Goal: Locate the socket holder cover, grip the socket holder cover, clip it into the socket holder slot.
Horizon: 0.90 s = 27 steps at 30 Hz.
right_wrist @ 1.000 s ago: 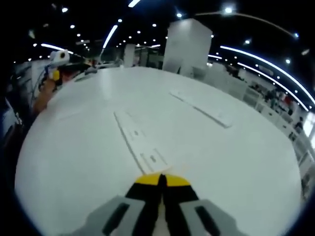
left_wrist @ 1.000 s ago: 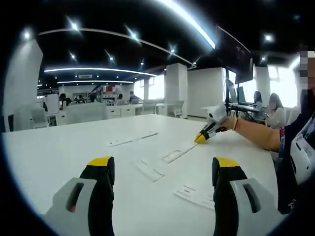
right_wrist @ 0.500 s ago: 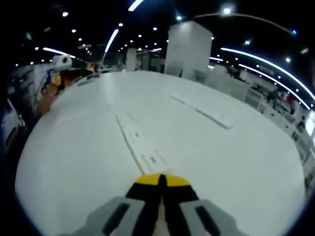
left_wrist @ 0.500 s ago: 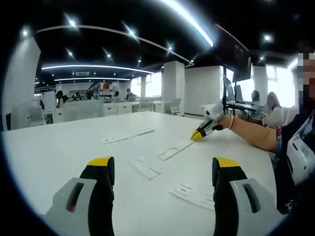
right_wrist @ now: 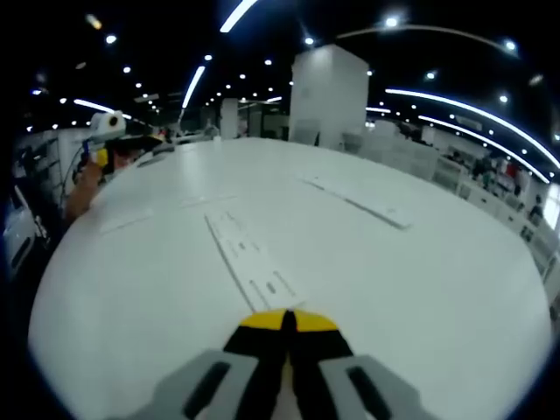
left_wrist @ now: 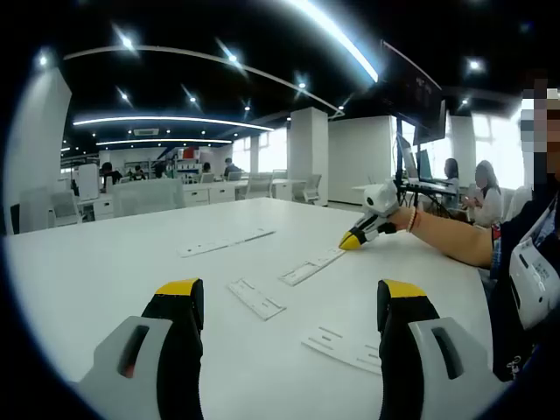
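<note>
White table [left_wrist: 105, 262] spreads wide across an open-plan office, carrying several flat white strips — the largest thing in both views. In the left gripper view, the left gripper [left_wrist: 289, 306] stands released, its two yellow-tipped jaws far apart with bare tabletop between them. Ahead of those jaws, well apart from them, lie four pieces: a long thin strip [left_wrist: 226, 242] farthest out, a second long strip [left_wrist: 311, 267] lying toward the other gripper, a short socket holder cover [left_wrist: 255, 298] nearest the gap between the jaws, and a broader flat plate [left_wrist: 343, 346] just ahead of the right-hand jaw.

At the far end of that second strip, the right gripper [left_wrist: 353, 242] shows its yellow tips together, low at the table, held by a bare forearm [left_wrist: 451, 241] that comes in from the right edge.

In the right gripper view, the right gripper [right_wrist: 286, 322] is clenched, jaws pressed tip to tip; whether anything thin sits between them cannot be told. A long socket holder [right_wrist: 251, 262] runs straight away from the closed tips, its near end just beyond them — touching or not is unclear. Another long strip [right_wrist: 354, 201] lies well off to the right, and the left gripper [right_wrist: 103, 140] appears small at the far left edge.
</note>
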Motion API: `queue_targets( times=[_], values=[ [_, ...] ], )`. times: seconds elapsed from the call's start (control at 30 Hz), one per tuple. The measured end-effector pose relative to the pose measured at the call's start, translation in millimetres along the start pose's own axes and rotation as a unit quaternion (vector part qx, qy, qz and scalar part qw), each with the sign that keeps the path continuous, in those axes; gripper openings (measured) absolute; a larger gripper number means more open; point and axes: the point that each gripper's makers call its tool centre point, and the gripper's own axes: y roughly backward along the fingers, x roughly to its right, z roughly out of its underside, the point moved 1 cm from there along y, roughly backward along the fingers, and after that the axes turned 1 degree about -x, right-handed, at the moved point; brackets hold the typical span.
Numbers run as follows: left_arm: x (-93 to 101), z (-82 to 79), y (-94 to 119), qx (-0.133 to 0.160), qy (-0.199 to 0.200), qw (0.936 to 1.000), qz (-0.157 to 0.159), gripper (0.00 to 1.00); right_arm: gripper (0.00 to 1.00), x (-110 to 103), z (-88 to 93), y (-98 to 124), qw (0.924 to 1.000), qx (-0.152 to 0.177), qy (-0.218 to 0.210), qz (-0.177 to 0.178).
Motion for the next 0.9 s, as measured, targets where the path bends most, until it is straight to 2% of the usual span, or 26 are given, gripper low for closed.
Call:
queue_targets(
  times=[0.9],
  values=[
    [4.9,0.7,-0.7,0.0,-0.003,1.0,0.004,0.81,0.04,-2.9,-1.7,-2.1,1.0,0.001,0.007,0.002]
  ],
)
